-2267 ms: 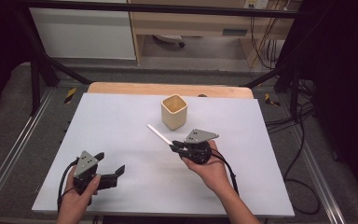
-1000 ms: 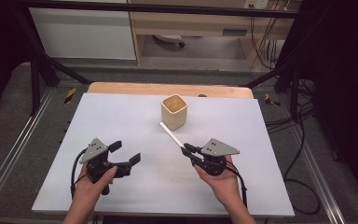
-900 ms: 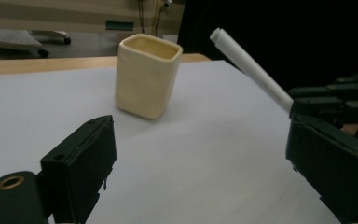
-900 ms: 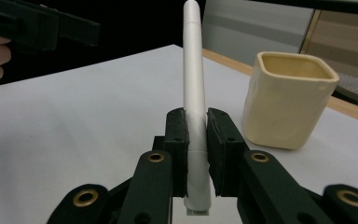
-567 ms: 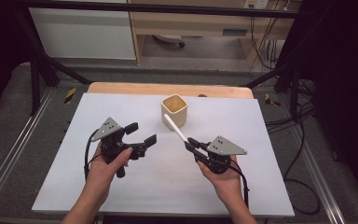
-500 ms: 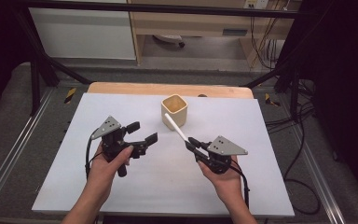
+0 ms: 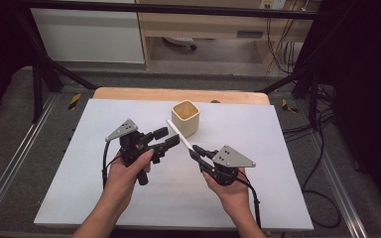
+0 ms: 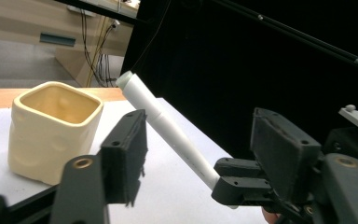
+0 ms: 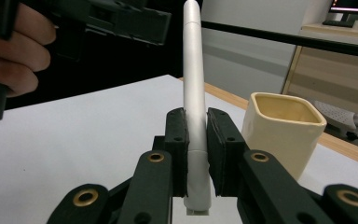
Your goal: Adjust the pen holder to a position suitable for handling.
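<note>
A white pen [image 7: 177, 135] is clamped at its lower end in my right gripper [image 7: 194, 151], which is shut on it. The pen slants up and away, its tip near a cream square cup [image 7: 186, 117] standing empty at the table's middle back. In the right gripper view the pen [image 9: 193, 84] rises straight between the jaws, and the cup [image 9: 284, 130] stands to its right. My left gripper [image 7: 167, 137] is open just left of the pen. Seen from the left gripper view, the pen [image 8: 168, 128] crosses the gap between the jaws without touching them, and the cup [image 8: 51, 126] stands at left.
A white mat [image 7: 278, 173] covers the table, with a wooden edge [image 7: 129, 93] at the back. Black frame bars and cables [image 7: 297, 74] run around the table. A hand [image 9: 14, 51] holds the left gripper close to the pen's tip.
My left gripper rose from the front left and came right, up to the pen, staying open. My right gripper drew back to the right with the pen still clamped.
</note>
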A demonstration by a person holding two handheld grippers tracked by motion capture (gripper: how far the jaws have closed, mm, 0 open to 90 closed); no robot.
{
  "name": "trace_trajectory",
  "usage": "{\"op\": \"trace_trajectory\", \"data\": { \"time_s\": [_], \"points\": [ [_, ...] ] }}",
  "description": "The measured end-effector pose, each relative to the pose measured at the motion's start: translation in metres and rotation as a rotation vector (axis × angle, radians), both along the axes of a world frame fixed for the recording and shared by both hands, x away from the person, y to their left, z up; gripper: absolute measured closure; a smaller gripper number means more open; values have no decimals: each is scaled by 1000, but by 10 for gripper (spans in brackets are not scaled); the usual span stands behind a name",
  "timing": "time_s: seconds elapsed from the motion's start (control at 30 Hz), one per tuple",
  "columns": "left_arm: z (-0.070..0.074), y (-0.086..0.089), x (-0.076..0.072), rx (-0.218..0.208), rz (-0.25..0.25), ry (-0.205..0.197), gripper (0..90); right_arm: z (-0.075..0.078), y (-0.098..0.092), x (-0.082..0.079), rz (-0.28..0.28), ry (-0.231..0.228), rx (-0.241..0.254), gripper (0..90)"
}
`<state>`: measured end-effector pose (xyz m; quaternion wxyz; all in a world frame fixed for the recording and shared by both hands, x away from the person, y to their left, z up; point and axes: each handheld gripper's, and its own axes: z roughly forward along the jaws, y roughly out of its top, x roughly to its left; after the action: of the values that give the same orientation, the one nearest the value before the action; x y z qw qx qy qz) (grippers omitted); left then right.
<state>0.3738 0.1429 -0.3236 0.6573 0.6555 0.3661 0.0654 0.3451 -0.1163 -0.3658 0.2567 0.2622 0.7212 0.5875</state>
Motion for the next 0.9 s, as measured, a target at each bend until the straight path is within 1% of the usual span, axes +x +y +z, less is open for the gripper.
{"op": "trace_trajectory", "data": {
  "time_s": [0.07, 0.1, 0.13, 0.2, 0.23, 0.27, 0.3, 0.33, 0.37, 0.43, 0.47, 0.57, 0.67, 0.7, 0.73, 0.77, 0.8, 0.87, 0.9],
  "points": [
    [-1, -1, 2, -13, 3, 11, 386, 0, 1, 0, 2, 0, 1, 788],
    [-1, -1, 3, -21, 2, 17, 399, 0, 2, 0, 6, -1, 2, 788],
    [-1, -2, 3, -33, 2, 22, 436, -1, 5, -1, 9, 2, 1, 788],
    [-1, -3, 5, -47, -1, 29, 451, -2, 6, -1, 10, 4, 2, 789],
    [-1, -4, 6, -47, -1, 28, 476, -3, 8, -1, 16, 11, 7, 788],
    [-1, -4, 6, -49, 1, 32, 512, -3, 9, -1, 18, 9, 6, 788],
    [-1, -5, 7, -53, -1, 37, 528, -4, 10, -1, 23, 14, 6, 789],
    [-2, -5, 7, -55, -1, 42, 540, -4, 11, -1, 25, 15, 14, 788],
    [-2, -5, 7, -49, 2, 38, 551, -3, 11, 0, 18, 17, 29, 789],
    [-2, -4, 6, -44, 7, 34, 549, -2, 8, 3, 0, 23, 51, 789],
    [-2, -4, 6, -47, 8, 33, 547, -1, 7, 4, -4, 26, 53, 789],
    [-3, -3, 6, -37, 17, 30, 526, -2, 5, 5, -11, 33, 54, 789],
    [-4, -1, 6, -44, 23, 44, 505, -1, 4, 6, -18, 28, 64, 789],
    [-5, -1, 6, -40, 25, 49, 476, -1, 4, 5, -19, 26, 65, 789],
    [-6, -1, 6, -39, 27, 55, 476, -1, 4, 5, -20, 23, 67, 789],
    [-7, 0, 7, -39, 31, 70, 445, -1, 4, 5, -19, 23, 69, 789],
    [-8, 0, 8, -45, 33, 73, 421, -1, 4, 5, -13, 22, 74, 789],
    [-9, -1, 10, -50, 33, 73, 422, -1, 6, 4, -4, 23, 74, 789],
    [-9, -1, 11, -61, 33, 84, 417, -2, 7, 4, 0, 20, 73, 789]
  ]
}}
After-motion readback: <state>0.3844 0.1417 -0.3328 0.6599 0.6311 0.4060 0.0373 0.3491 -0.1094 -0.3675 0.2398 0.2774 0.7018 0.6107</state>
